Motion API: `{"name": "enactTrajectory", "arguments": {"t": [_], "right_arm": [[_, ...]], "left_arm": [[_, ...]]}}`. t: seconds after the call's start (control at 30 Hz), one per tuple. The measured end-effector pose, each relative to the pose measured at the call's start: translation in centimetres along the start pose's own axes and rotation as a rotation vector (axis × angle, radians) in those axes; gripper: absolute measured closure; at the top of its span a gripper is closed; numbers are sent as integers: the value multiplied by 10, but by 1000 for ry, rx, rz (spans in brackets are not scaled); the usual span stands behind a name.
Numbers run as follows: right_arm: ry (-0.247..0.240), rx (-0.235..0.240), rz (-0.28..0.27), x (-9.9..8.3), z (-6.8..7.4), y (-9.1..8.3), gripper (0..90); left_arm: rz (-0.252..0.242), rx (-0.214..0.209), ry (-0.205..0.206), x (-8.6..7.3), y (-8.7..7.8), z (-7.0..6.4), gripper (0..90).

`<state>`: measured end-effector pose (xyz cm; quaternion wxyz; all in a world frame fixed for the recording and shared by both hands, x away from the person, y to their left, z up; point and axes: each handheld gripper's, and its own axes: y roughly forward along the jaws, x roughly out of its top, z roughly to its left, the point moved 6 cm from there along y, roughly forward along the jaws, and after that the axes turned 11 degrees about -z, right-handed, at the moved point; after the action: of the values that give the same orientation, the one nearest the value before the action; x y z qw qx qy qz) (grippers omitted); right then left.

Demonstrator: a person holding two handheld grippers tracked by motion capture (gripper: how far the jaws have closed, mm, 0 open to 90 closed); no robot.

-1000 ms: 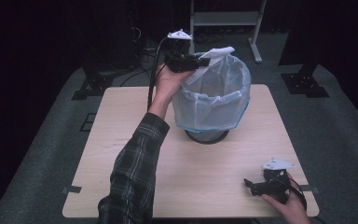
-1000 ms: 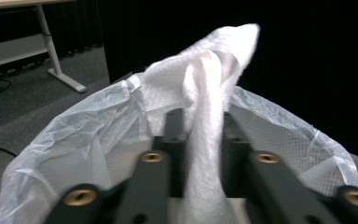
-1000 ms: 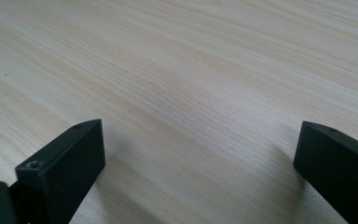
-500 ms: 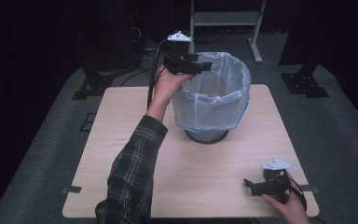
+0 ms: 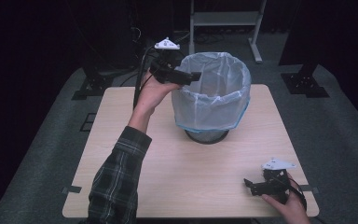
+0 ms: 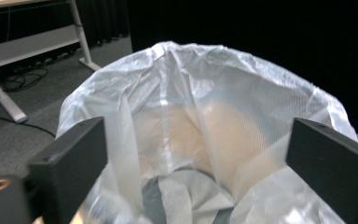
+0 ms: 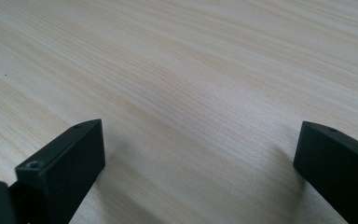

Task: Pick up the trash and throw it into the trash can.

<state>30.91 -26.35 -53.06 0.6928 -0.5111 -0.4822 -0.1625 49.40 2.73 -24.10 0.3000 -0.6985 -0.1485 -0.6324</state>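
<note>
A translucent white bag [image 5: 213, 95] lines a dark mesh bin [image 5: 207, 136] standing on the middle-back of the wooden table [image 5: 168, 172]. The bag's top is folded down over the bin's rim. My left gripper [image 5: 192, 77] hovers at the bag's left rim, pointing right across the opening. In the left gripper view its jaws stand wide open [image 6: 196, 140] with nothing between them, and the bag [image 6: 205, 116] gapes just ahead. My right gripper [image 5: 251, 184] rests low near the table's front right corner. It is open [image 7: 200, 135] over bare wood [image 7: 182, 70].
A white metal shelf frame [image 5: 223, 18] stands behind the table. Dark stand bases [image 5: 305, 84] sit on the grey floor at both back corners. A cable [image 5: 140, 74] trails from the left gripper. Tape marks [image 5: 72, 190] stick to the table's front edge.
A second ago the left gripper held a flap of the bag's rim lifted. It has let go; the rim now lies flat, and the gripper has dropped slightly. The right gripper stayed put.
</note>
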Motion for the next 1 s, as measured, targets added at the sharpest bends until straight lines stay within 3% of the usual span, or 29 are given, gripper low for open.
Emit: {"name": "enactTrajectory", "arguments": {"t": [0.63,1.0], "right_arm": [[0,-1,2,0,0,0,4],[1,-1,1,0,0,0,5]], "left_arm": [[3,9,8,-28,-52,-2,0],[-4,26,1,-57,-78,-2,0]]}}
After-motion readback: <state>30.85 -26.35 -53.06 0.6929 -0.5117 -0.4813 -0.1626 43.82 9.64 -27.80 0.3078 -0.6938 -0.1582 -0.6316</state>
